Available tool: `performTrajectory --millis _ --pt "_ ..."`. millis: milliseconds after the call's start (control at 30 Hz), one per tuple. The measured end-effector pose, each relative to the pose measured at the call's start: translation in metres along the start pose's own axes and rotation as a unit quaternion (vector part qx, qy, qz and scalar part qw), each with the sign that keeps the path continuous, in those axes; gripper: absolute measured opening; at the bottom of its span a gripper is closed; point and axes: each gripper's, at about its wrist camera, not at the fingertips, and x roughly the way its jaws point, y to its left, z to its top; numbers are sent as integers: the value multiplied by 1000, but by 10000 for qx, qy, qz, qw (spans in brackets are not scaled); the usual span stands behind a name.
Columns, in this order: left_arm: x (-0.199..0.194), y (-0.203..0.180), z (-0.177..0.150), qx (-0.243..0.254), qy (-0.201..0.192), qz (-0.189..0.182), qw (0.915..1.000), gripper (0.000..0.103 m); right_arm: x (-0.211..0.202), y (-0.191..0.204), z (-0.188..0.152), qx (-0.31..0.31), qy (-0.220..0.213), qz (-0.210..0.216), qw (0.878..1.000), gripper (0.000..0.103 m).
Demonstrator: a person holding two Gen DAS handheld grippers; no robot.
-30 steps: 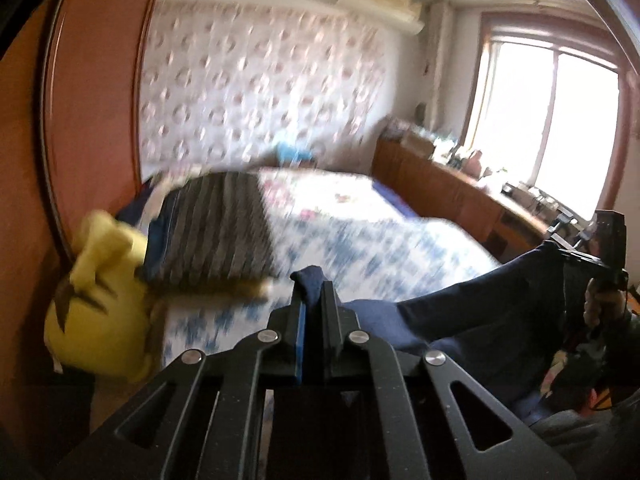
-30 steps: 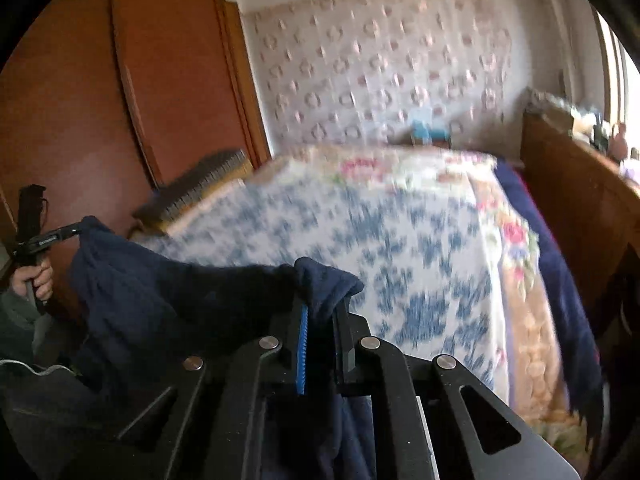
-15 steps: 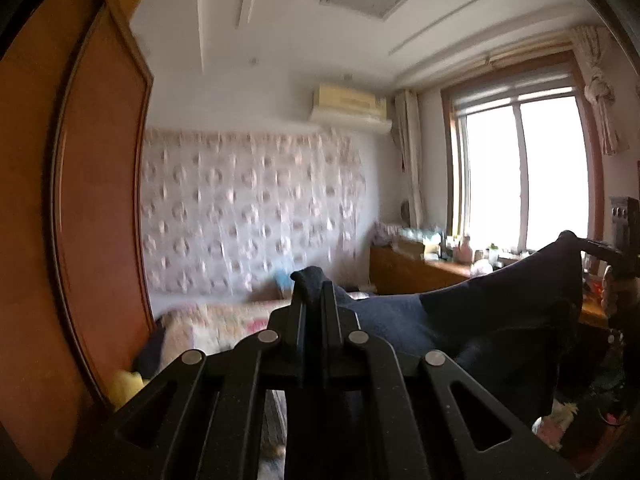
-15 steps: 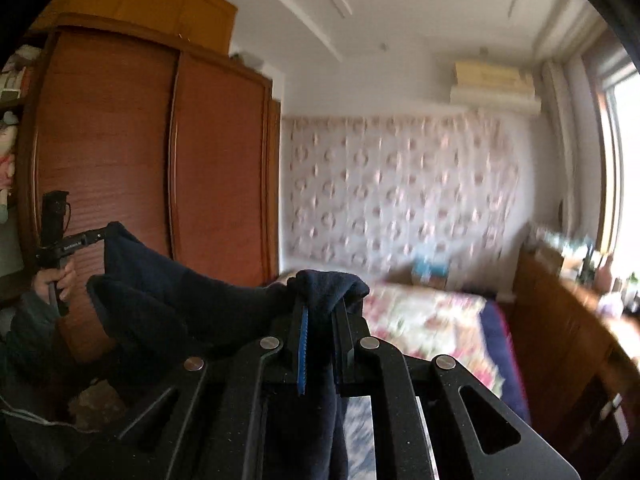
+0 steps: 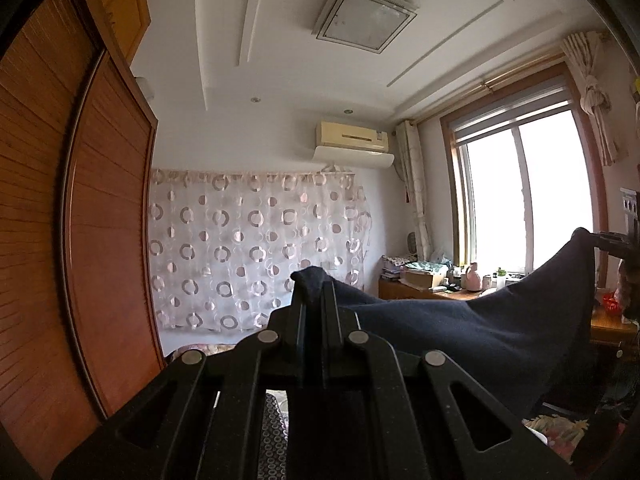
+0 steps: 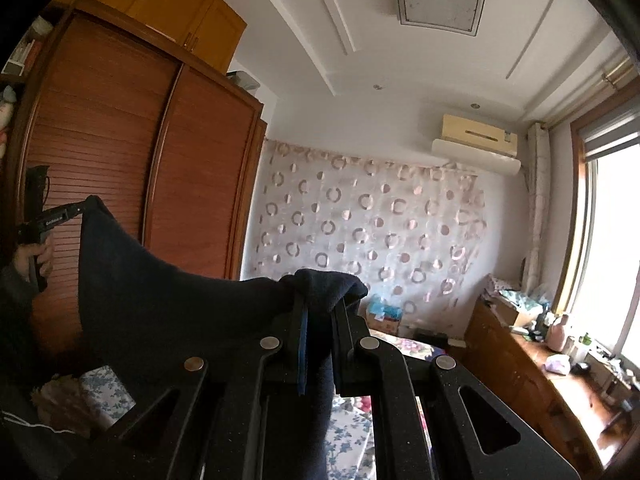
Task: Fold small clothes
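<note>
Garment [image 6: 160, 312] slung btwn grippers; only right view shows hand [image 6: 34, 258].

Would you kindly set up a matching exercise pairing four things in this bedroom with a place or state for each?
Things:
1. garment
2. air conditioner
3. wardrobe
4. pink jug

Places or states:
a. on the wooden counter by the window
b. stretched between the left gripper and the right gripper
c. high on the wall above the circle-patterned curtain
d. brown slatted doors, shut

Pairs: 1-b, 2-c, 3-d, 4-a
</note>
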Motion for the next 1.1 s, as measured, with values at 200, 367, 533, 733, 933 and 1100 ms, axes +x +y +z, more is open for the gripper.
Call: performTrajectory --millis 200,367,533,733,933,1100 --pt "7 -1 5 27 -16 22 10000 6 12 6 -12 -36 -26 -83 10000 9" --pt "27 -3 -10 31 202 79 9998 6 18 8 -19 10 99 -97 9999 9" --pt "95 -4 -63 268 770 452 9956 6 61 -3 -38 60 545 -95 9984 9" --pt "198 8 -161 118 1618 499 9855 6 181 -24 -133 398 1591 9 9865 9" --pt "272 2 -219 281 2268 552 9720 6 285 -27 -211 497 2313 -56 9716 9" --pt "303 4 -234 279 2503 581 9660 6 340 -27 -241 526 2721 -196 9606 9"
